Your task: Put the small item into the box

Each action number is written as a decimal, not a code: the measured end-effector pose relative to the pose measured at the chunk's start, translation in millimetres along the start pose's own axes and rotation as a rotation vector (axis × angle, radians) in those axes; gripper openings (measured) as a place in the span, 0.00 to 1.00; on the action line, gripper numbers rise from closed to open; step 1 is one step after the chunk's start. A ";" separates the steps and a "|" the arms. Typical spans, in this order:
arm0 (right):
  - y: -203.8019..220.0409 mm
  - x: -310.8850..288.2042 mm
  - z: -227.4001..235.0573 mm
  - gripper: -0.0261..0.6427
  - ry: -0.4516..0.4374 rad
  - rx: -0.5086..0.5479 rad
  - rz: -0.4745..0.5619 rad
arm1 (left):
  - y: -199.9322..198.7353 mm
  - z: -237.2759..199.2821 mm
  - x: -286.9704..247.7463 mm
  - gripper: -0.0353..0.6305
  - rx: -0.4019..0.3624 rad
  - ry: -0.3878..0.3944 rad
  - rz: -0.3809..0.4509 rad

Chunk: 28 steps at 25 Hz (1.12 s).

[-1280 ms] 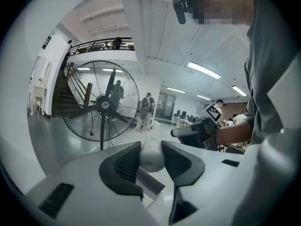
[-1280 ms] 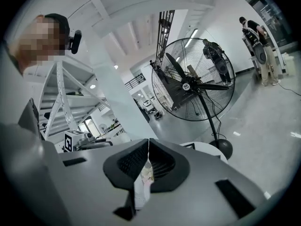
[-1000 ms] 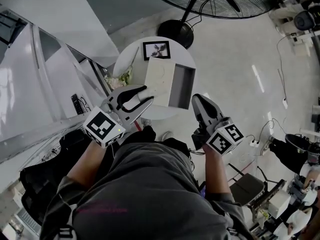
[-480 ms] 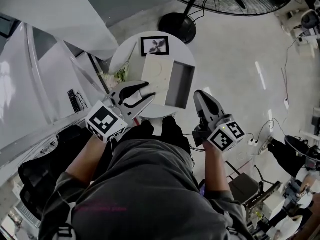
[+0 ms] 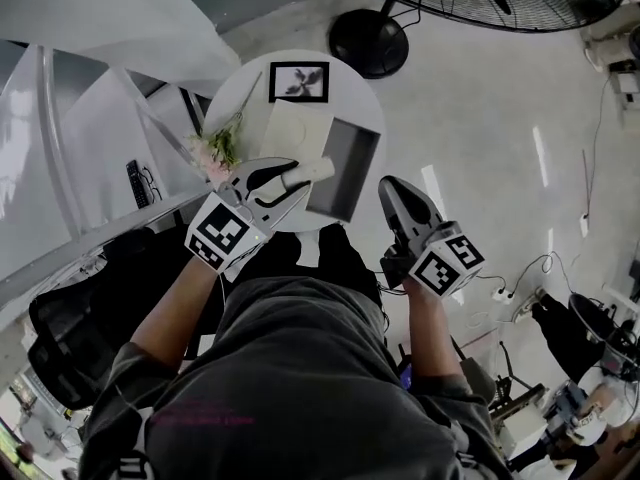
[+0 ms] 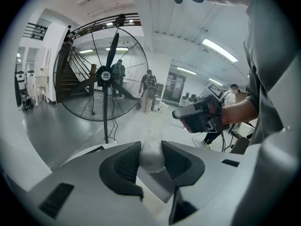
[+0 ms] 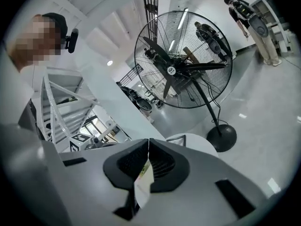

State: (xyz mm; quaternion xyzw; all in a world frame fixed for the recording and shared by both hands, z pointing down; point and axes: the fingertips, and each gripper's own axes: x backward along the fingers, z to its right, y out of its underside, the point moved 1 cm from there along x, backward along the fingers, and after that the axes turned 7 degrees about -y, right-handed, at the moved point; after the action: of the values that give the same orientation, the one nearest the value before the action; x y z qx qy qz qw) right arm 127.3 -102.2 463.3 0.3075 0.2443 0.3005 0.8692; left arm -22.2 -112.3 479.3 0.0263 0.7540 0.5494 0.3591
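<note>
My left gripper is shut on a small white rounded item, which is held just above the near left corner of the box. The box stands open on a round white table, grey inside, with its cream lid lying to the left. In the left gripper view the item sits pinched between the dark pads. My right gripper hovers off the table's near right edge, below the box, jaws shut with nothing held; in its own view the tips touch.
A framed picture stands at the table's far side and a small bunch of flowers lies at its left edge. A big floor fan stands just beyond the table. White stair panels run along the left.
My left gripper has carried the item up and to the right, from beside the table's near edge to the box's near corner. The right gripper has barely moved.
</note>
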 end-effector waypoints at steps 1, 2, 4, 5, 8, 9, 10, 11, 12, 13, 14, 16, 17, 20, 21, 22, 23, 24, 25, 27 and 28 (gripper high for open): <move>0.6 1.9 8.1 0.07 -0.005 -0.007 -0.010 | 3.1 2.2 -10.6 0.27 -0.007 -0.002 -0.014; 0.9 4.1 16.1 0.07 -0.007 -0.014 -0.018 | 5.9 4.4 -21.0 0.27 -0.015 -0.004 -0.027; 1.1 8.6 30.2 0.07 -0.012 -0.028 -0.031 | 12.1 8.2 -40.0 0.27 -0.031 -0.010 -0.058; 1.4 11.0 36.4 0.07 -0.015 -0.034 -0.038 | 15.6 9.5 -48.7 0.27 -0.037 -0.015 -0.073; 1.6 19.7 55.8 0.07 -0.018 -0.050 -0.061 | 27.5 11.0 -75.4 0.27 -0.041 -0.025 -0.122; 1.6 22.7 62.7 0.07 -0.017 -0.057 -0.066 | 32.4 11.1 -84.4 0.27 -0.042 -0.026 -0.140; 2.3 25.2 69.3 0.07 -0.016 -0.066 -0.069 | 38.0 11.3 -92.6 0.27 -0.046 -0.026 -0.158; 3.9 27.1 75.1 0.07 -0.015 -0.074 -0.074 | 44.4 11.5 -99.9 0.27 -0.055 -0.025 -0.178; 6.5 28.3 79.9 0.07 -0.014 -0.081 -0.080 | 51.2 11.6 -106.2 0.27 -0.068 -0.023 -0.197; 9.5 28.9 83.7 0.07 -0.013 -0.086 -0.087 | 58.1 11.6 -111.7 0.27 -0.083 -0.020 -0.216; 12.7 29.2 87.1 0.07 -0.014 -0.092 -0.093 | 64.5 11.7 -116.6 0.27 -0.099 -0.018 -0.234; 18.1 30.3 93.9 0.07 -0.014 -0.103 -0.103 | 76.3 12.5 -126.5 0.27 -0.134 -0.014 -0.272; 20.4 31.1 97.9 0.07 -0.014 -0.109 -0.108 | 81.8 13.5 -131.8 0.27 -0.152 -0.012 -0.291; 27.6 34.0 109.0 0.07 -0.012 -0.130 -0.122 | 95.3 18.0 -148.3 0.27 -0.196 0.004 -0.335; 30.1 35.0 111.4 0.07 -0.012 -0.136 -0.126 | 99.0 19.2 -153.3 0.27 -0.211 0.009 -0.346; 32.6 36.0 113.2 0.07 -0.012 -0.141 -0.130 | 102.7 20.0 -158.0 0.27 -0.232 0.012 -0.359; 35.3 37.0 114.6 0.07 -0.012 -0.145 -0.135 | 106.7 20.6 -162.4 0.27 -0.264 0.013 -0.375; 38.1 37.8 115.9 0.07 -0.012 -0.149 -0.140 | 110.9 21.1 -166.6 0.27 -0.305 0.014 -0.393; 40.8 38.5 117.3 0.07 -0.012 -0.154 -0.145 | 115.2 21.6 -170.4 0.27 -0.352 0.017 -0.414; 45.7 39.1 120.6 0.07 -0.012 -0.164 -0.155 | 123.3 23.3 -177.3 0.27 -0.434 0.029 -0.453; 47.7 39.0 122.4 0.07 -0.013 -0.167 -0.160 | 126.3 24.0 -180.5 0.27 -0.462 0.036 -0.466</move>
State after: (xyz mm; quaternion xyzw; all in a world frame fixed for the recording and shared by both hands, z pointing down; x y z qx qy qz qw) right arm 211.3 -93.4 571.2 0.2154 0.2366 0.2477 0.9145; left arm 80.4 -121.3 675.6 -0.2391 0.6013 0.6094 0.4581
